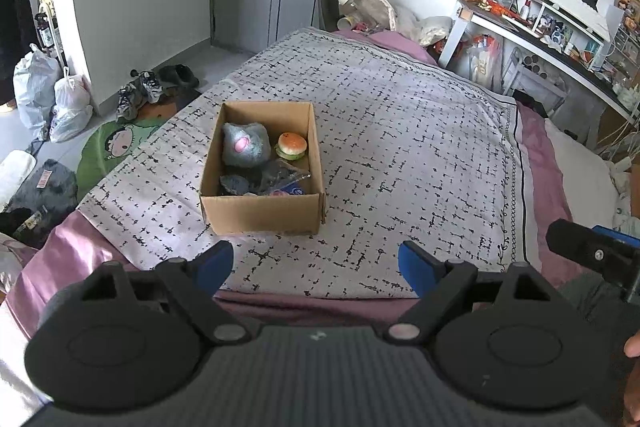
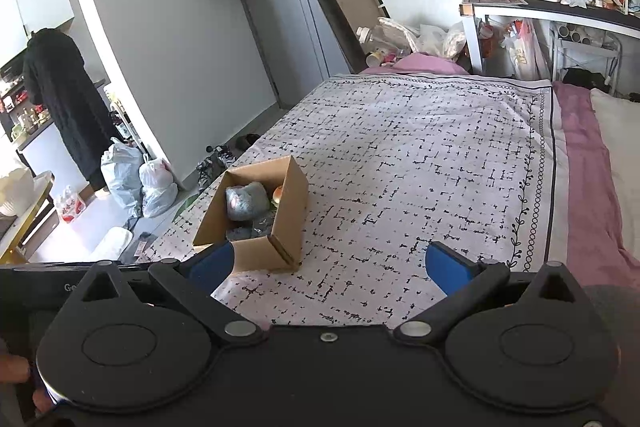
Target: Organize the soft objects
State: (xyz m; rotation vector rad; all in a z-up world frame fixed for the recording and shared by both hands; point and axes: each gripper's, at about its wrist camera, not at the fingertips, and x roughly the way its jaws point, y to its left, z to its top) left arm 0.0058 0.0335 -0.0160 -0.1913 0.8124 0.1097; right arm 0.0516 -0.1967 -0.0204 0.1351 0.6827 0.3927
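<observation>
A bed (image 1: 400,147) covered by a white black-flecked sheet (image 2: 420,155) carries an open cardboard box (image 1: 262,211) toward its left side. Inside the box lie a grey plush toy (image 1: 245,145) at the far end, a burger toy (image 1: 292,145) just right of it, and darker soft items nearer. The left gripper (image 1: 316,267) and right gripper (image 2: 328,265) hover at the bed's near edge, fingers spread and empty.
</observation>
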